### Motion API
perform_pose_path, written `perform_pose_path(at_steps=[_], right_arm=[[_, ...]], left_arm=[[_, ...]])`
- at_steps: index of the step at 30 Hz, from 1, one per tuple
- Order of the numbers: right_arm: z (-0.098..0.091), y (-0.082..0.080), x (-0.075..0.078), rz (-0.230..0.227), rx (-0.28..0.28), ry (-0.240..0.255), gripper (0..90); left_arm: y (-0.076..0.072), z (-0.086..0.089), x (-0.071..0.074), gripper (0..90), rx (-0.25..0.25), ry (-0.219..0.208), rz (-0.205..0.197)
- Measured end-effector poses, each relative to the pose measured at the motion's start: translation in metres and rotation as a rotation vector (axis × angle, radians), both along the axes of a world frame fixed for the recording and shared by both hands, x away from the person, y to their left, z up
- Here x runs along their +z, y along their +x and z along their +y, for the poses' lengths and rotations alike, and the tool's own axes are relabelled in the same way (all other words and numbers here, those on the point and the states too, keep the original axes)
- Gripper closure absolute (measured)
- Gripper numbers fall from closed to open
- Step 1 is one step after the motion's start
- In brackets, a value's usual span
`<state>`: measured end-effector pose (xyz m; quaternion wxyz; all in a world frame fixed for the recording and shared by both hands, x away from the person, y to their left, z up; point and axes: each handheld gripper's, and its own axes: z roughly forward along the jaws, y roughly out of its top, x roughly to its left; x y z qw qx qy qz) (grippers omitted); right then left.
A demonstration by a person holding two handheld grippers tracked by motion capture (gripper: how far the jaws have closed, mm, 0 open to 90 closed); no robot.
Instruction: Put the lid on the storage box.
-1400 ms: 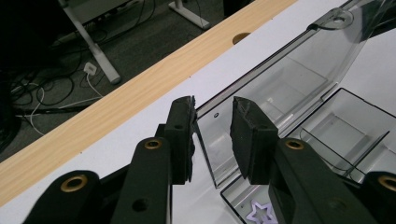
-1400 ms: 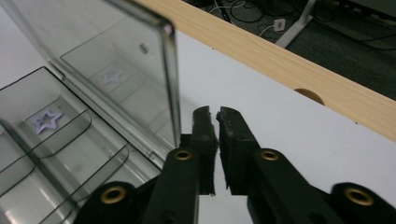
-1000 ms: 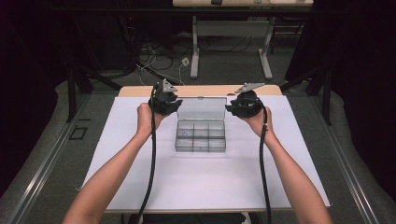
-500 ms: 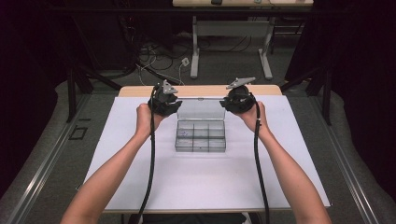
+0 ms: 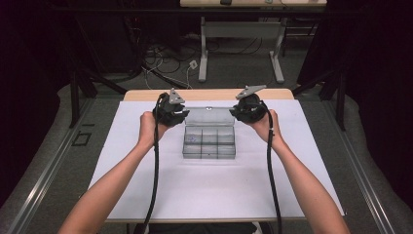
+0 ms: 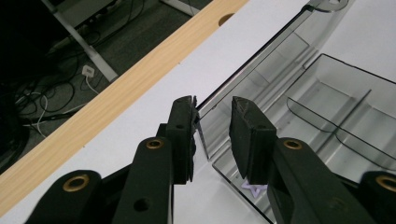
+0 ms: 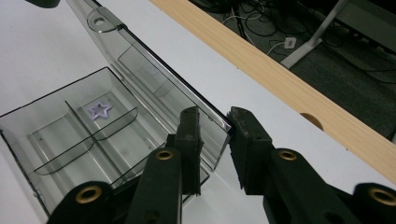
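My left claw [image 6: 212,135] straddles one corner of the clear box's [image 5: 209,144] raised lid [image 5: 209,117]; my right claw [image 7: 215,140], jaws just closing, straddles the other. I cannot tell whether either truly pinches. Box sits mid-table [image 5: 146,195], near the far edge.

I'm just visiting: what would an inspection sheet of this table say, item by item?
Surface: white sheet over a wooden table.
Job's things: clear plastic compartment box, hinged lid raised; small purple star in one compartment.
Clutter: nothing seen.
Grippers: left gripper and right gripper each straddle a lid corner; whether the pads press it is unclear.
Cables: a black cable trails from each gripper.
Surroundings: grey floor, loose wires, desk legs behind.
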<state>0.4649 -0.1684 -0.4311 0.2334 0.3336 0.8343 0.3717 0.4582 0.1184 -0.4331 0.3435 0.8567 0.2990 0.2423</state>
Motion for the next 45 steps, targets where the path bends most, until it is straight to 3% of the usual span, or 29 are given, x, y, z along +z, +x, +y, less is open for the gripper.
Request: perform_pose_path(at_steps=[8, 15, 19, 25, 26, 31, 33, 36, 45], right_arm=[[0.002, -0.010, -0.004, -0.004, 0.008, -0.023, 73.3], [0.001, -0.017, -0.007, -0.006, 0.016, -0.031, 72.9], [0.001, -0.020, -0.010, -0.004, 0.019, -0.031, 72.5], [0.001, -0.025, -0.013, -0.008, 0.025, -0.036, 72.2], [0.001, -0.026, -0.014, -0.013, 0.021, -0.031, 72.2], [0.001, -0.030, -0.016, -0.011, 0.023, -0.034, 72.1], [0.000, -0.031, -0.017, -0.015, 0.027, -0.032, 72.2], [0.000, -0.033, -0.018, -0.018, 0.027, -0.031, 72.0], [-0.001, -0.040, -0.022, -0.016, 0.037, -0.046, 71.8]], left_arm=[[-0.008, 0.004, -0.002, 69.3, -0.039, 0.009, 0.019], [-0.016, 0.006, -0.009, 69.3, -0.051, 0.036, 0.011], [-0.020, 0.006, -0.012, 68.9, -0.045, 0.012, 0.010], [-0.024, 0.008, -0.014, 67.5, -0.060, 0.019, 0.013], [-0.026, 0.007, -0.016, 67.2, -0.053, 0.003, 0.006], [-0.029, 0.008, -0.018, 66.7, -0.062, 0.029, 0.012], [-0.030, 0.007, -0.019, 66.7, -0.057, 0.015, 0.003], [-0.031, 0.008, -0.019, 66.4, -0.070, 0.037, 0.008], [-0.035, 0.007, -0.020, 65.7, -0.076, 0.046, 0.021]])
